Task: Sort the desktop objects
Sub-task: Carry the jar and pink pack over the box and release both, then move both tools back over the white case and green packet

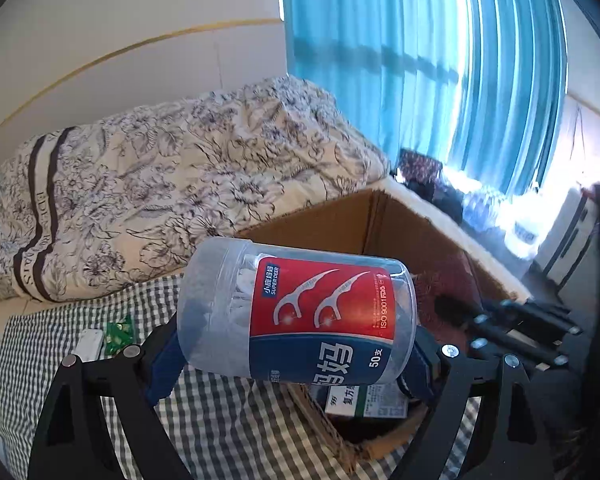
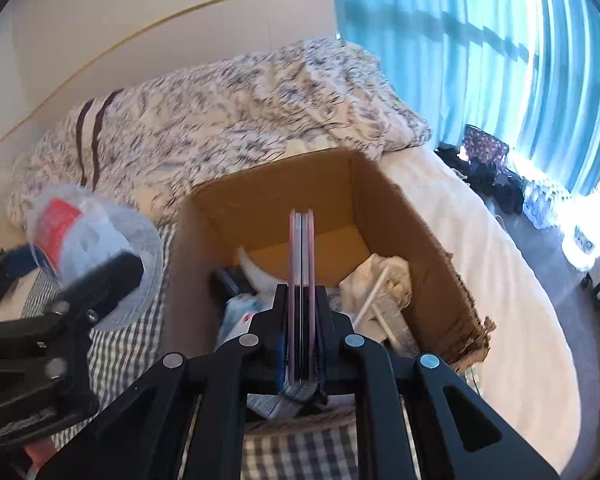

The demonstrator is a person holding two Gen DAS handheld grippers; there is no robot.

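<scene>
My left gripper (image 1: 288, 364) is shut on a clear floss-pick jar (image 1: 296, 312) with a red and blue label, held on its side just left of an open cardboard box (image 1: 416, 236). In the right wrist view the same jar (image 2: 88, 248) shows blurred at the left, with the left gripper (image 2: 100, 280) around it. My right gripper (image 2: 300, 320) is shut on a thin pink folded case (image 2: 301, 264), held upright on edge over the cardboard box (image 2: 384, 216). Inside the box lie a crumpled cream bag (image 2: 384, 280), white packets and a dark item.
The box rests on a grey checked cloth (image 1: 220, 420) on a bed. A floral quilt (image 1: 160, 184) is heaped behind it. A green packet (image 1: 118, 334) and a white item lie on the cloth. Blue curtains (image 1: 420, 60) hang at the right; dark clutter sits on the floor.
</scene>
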